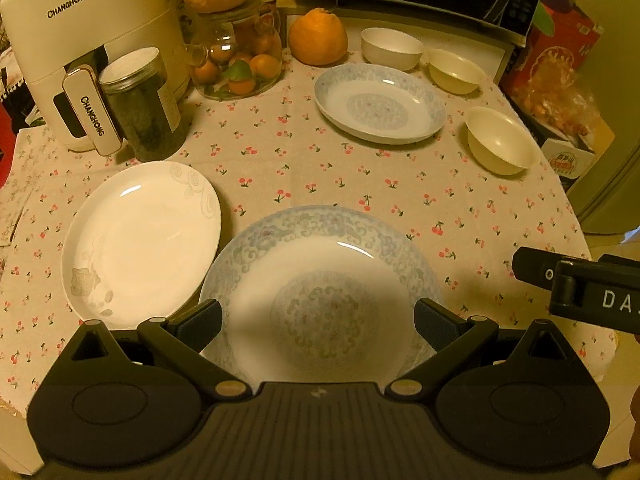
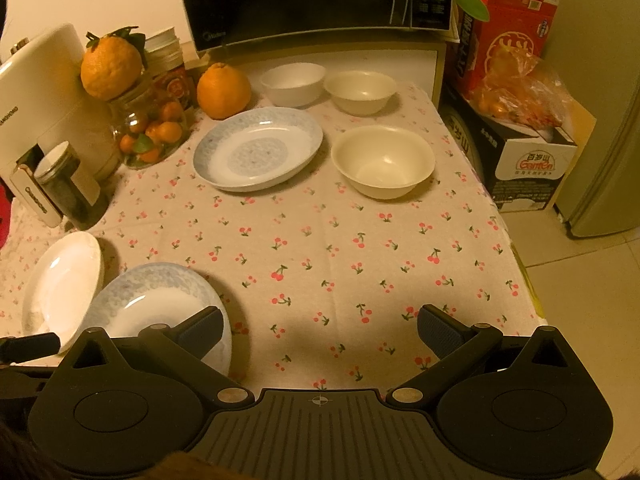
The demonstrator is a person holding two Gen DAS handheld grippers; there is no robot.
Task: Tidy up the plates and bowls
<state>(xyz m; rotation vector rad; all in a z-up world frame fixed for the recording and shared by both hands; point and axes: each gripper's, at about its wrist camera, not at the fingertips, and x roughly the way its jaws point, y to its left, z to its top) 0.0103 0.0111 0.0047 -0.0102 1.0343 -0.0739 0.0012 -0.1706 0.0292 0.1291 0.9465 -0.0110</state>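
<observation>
While the left gripper (image 1: 318, 322) hangs over the near blue plate (image 1: 320, 280), its two fingers are spread wide and pinch nothing. That plate sits at the near edge of the table (image 1: 304, 176), which has a cloth with little cherries on it. Just beside it, on the left, lies a white plate (image 1: 140, 240), and the two rims look like they touch, though I cannot be sure. A second blue plate (image 1: 378, 102) sits farther back, well apart from the first. Three bowls are near it: a white bowl (image 1: 391, 46) and a cream bowl (image 1: 454, 70) at the back, and a bigger cream bowl (image 1: 498, 140) on the right side.

The right gripper (image 2: 320, 326) is over bare cloth, and its fingers are spread wide too, with nothing between them. A big orange (image 1: 318, 36) sits behind the far blue plate.
</observation>
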